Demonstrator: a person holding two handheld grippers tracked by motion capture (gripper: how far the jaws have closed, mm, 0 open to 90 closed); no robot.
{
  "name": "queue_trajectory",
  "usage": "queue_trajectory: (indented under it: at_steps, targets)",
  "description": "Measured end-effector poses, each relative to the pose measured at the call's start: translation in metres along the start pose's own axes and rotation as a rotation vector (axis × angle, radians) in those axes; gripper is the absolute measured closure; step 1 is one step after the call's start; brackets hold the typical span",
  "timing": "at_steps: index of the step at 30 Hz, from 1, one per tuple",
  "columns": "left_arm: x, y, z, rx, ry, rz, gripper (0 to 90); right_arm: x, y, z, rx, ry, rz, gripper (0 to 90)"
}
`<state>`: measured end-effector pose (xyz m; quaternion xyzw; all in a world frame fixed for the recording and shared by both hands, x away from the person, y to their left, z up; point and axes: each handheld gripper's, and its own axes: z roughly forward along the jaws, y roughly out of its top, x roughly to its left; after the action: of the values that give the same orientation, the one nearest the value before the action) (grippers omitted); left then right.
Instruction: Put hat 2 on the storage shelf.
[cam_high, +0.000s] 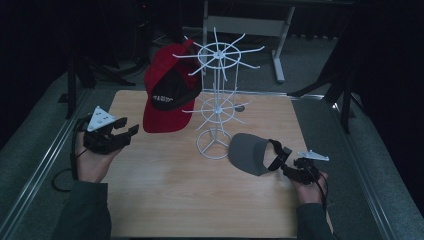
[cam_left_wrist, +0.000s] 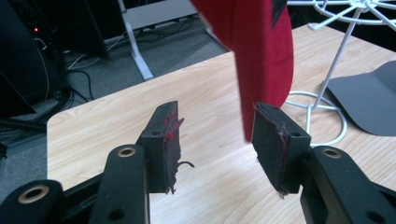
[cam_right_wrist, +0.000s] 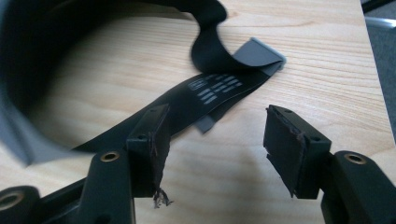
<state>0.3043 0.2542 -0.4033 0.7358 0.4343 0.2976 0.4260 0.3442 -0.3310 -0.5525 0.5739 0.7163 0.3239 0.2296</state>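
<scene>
A dim lab: black curtains, a wooden table (cam_high: 200, 200), cabled equipment (cam_left_wrist: 42, 56) on grey carpet.

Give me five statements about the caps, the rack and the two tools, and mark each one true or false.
1. The red cap hangs on the white wire rack. True.
2. The grey cap hangs on the rack too. False: it lies on the wooden table beside the rack's base.
3. The left tool is clamped on the red cap's brim. False: its jaws stand open, holding nothing.
4. The right tool is open, close to the grey cap's black strap. True.
5. The rack lies tipped over on the table. False: it stands upright.
</scene>
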Motion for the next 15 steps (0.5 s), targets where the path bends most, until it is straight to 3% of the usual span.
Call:
queue_trajectory:
  at_steps: [5,11,15]
  targets:
    - [0.001,-0.007,0.002,0.001,-0.005,-0.016,52.0,-0.008,0.008,0.006,-0.011,0.000,0.034,42.9]
    - [0.002,-0.014,0.005,0.014,-0.006,-0.033,51.8,-0.015,0.015,0.011,0.003,-0.014,0.028,45.5]
    - [0.003,-0.019,0.007,0.020,-0.007,-0.045,51.7,-0.015,0.016,0.012,-0.001,0.003,0.010,46.5]
